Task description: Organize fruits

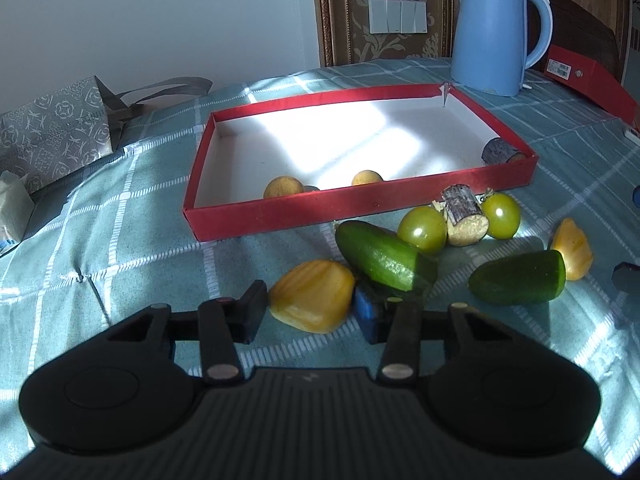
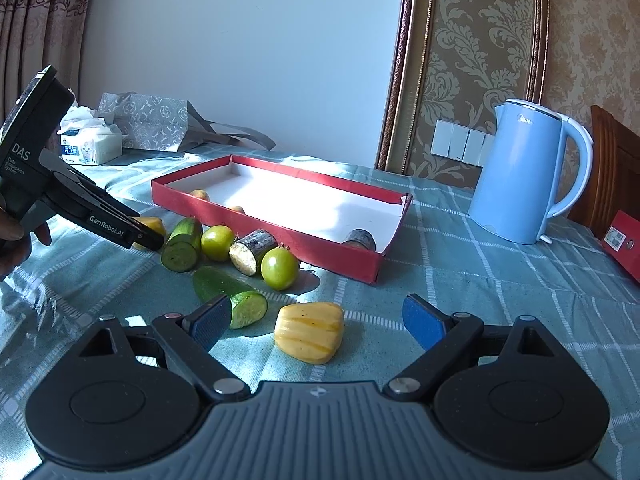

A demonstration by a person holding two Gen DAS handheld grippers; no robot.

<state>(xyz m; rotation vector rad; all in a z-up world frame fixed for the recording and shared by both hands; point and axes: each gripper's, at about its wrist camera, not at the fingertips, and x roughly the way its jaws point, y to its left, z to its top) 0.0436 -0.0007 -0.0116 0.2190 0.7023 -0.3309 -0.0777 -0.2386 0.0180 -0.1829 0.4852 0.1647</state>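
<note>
A red tray [image 1: 304,210] with a white floor holds two small yellow fruits [image 1: 283,187] and a sugarcane piece [image 1: 502,151]. In front of it lie two cucumber halves [image 1: 384,258], two green tomatoes [image 1: 422,229], a sugarcane piece [image 1: 464,214] and two yellow jackfruit pieces. My left gripper [image 1: 312,312] is open with its fingers on either side of the near jackfruit piece [image 1: 312,296]. It also shows in the right wrist view [image 2: 148,236]. My right gripper [image 2: 316,324] is open around the other jackfruit piece [image 2: 310,330], beside a cucumber half [image 2: 236,296].
A blue kettle [image 2: 528,172] stands behind the tray at the right. A red box [image 2: 624,250] lies at the far right edge. A grey patterned bag [image 2: 148,120] and a tissue pack [image 2: 90,140] sit at the back left. The teal checked cloth [image 2: 500,292] covers the table.
</note>
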